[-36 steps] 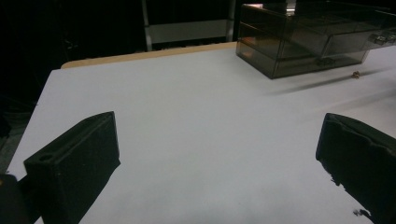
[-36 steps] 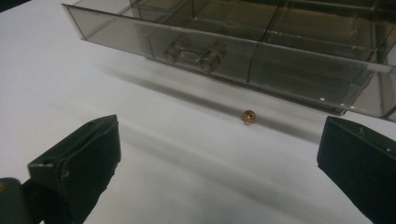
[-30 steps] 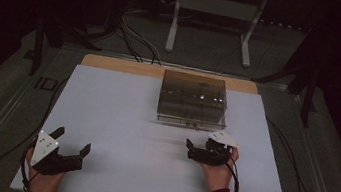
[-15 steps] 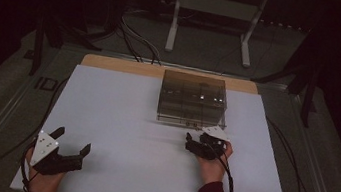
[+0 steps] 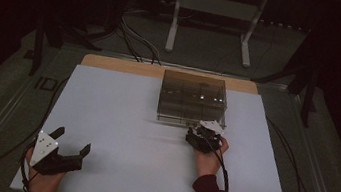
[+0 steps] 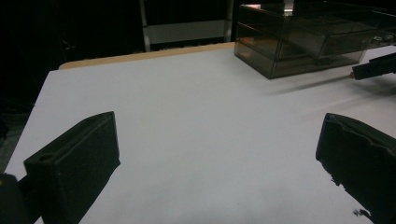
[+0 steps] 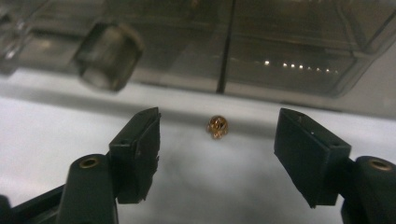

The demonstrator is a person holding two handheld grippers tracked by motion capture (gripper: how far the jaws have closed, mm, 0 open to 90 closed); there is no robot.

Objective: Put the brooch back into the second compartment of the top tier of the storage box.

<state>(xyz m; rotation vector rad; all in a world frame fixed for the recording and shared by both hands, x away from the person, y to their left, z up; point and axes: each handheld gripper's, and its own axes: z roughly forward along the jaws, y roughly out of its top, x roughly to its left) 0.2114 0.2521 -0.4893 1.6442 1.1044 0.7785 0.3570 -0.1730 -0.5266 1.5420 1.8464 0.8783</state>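
Now the right gripper (image 7: pixel 217 154), jaws just narrowing yet unclenched, brackets a small golden metal trinket (image 7: pixel 217 127) lying on the white tabletop (image 5: pixel 119 119), just before the smoky transparent plastic drawer box (image 5: pixel 192 98).

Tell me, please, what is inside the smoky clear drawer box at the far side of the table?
The drawer box shows dividers and glints through its tinted walls; its contents cannot be made out. A small gold piece lies outside, before it.

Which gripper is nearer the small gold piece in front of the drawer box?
Right. The right gripper has the gold piece just ahead between its open jaws; the left gripper sits far across the table.
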